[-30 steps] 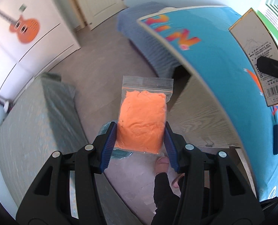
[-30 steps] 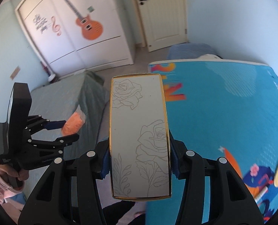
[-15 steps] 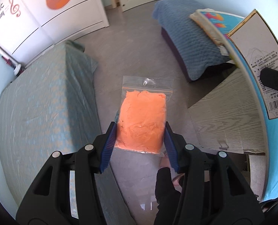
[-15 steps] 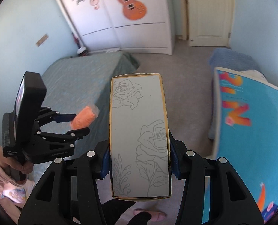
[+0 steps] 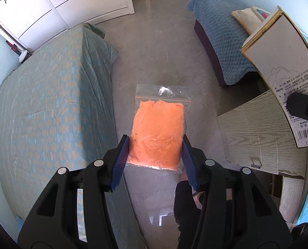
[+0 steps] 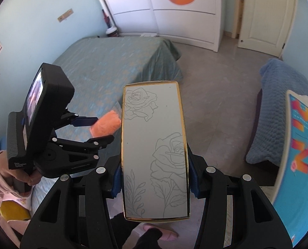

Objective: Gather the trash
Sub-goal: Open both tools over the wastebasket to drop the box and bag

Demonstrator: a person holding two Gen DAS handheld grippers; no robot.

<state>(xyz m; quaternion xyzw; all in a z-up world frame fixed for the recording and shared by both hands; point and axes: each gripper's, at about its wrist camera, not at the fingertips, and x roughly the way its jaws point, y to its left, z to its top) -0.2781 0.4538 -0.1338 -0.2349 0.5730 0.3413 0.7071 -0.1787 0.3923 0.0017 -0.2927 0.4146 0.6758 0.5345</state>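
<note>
Between the blue pads of the left tool (image 5: 155, 157) sits a clear zip bag (image 5: 159, 127) full of soft orange stuff. The pads squeeze it on both sides near its bottom end, and the rest pokes out above the grey floor (image 5: 154, 47), beside the green bed (image 5: 50, 108). It looks squishy and light, so it should bend and not break. But the plastic looks smooth, and a loose squeeze could let it slip out. Holding the fat orange part, not the thin empty top, seems the safest place.

The right tool (image 6: 155, 176) is clamped on a flat card box (image 6: 155, 149) with roses drawn on it and a gold edge. The pads press its two long sides, low down. It looks stiff and light. A hard squeeze might dent it, so a gentle hold on the edges seems best.
</note>
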